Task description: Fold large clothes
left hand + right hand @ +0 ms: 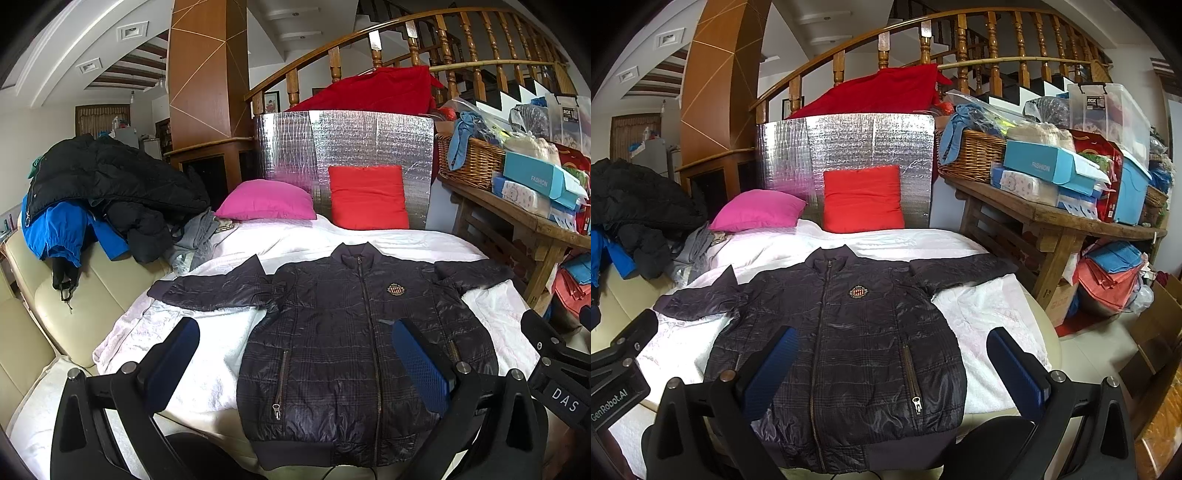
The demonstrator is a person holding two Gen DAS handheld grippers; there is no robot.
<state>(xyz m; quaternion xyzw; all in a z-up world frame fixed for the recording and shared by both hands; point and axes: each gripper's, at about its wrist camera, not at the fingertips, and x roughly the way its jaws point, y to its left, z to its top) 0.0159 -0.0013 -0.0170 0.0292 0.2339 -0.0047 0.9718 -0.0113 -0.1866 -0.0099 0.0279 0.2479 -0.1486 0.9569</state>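
- Jacket [354,343], zipped, lies flat with sleeves spread on a white blanket [207,369] beneath both tongs.
- Left tongs [301,363] and right tongs [897,369] hover released, gripping nothing.

- My left wrist camera looks forward between my spread left fingers [421,369], low over the near bed edge, facing 12 o'clock.
- My right wrist camera sits just beside it, facing likewise.
- Both share the dark jacket [354,339] ahead, the red pillow [369,197] at 12, and the wooden bench [1052,218] at 2.
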